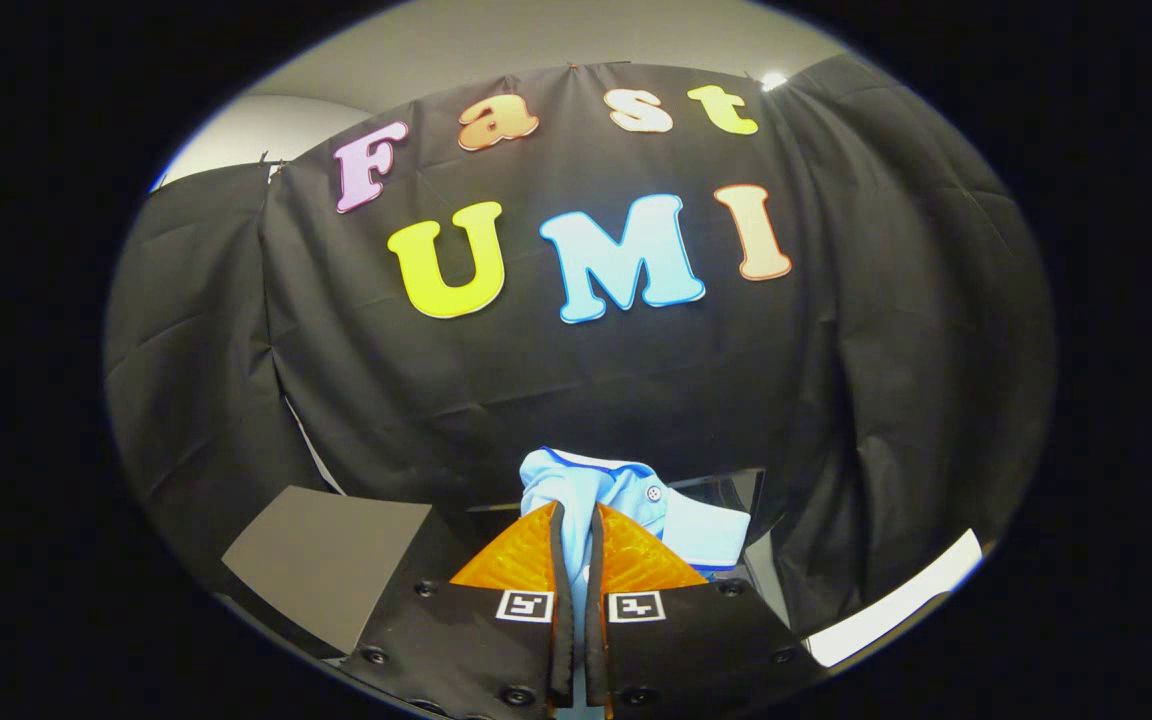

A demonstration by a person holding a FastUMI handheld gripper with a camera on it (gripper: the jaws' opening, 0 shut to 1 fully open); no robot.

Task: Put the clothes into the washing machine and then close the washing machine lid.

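- tool (pixel 577 520) fingers pressed nearly together, pinching a fold of a light blue shirt (pixel 636 495) between them
- shirt: soft thin fabric, bunched and crumpled above the fingertips, a strip of it running down the narrow gap between the fingers
- darker blue trim line along the shirt's top edge; one small round button (pixel 654 493) on it, just right of the fingertips
- a flat paler panel of the shirt spreads right of the right finger, with a thin dark stripe at its lower hem
- shirt sits lifted, held at the fingertips, in front of the black cloth wall (pixel 536 380)
- fingers (pixel 521 555): wedge-shaped, ribbed textured faces, tapering to a point; each has a small square printed marker at its base
- wall cloth is matte, creased, hanging in loose folds
- flat grey panel (pixel 326 560) left of the fingers, smooth, angular, tilted; can't tell what it belongs to
- glossy dark edge (pixel 736 490) behind the shirt on the right, reflective; unclear what it is
- pale smooth strip (pixel 896 600) low on the far right
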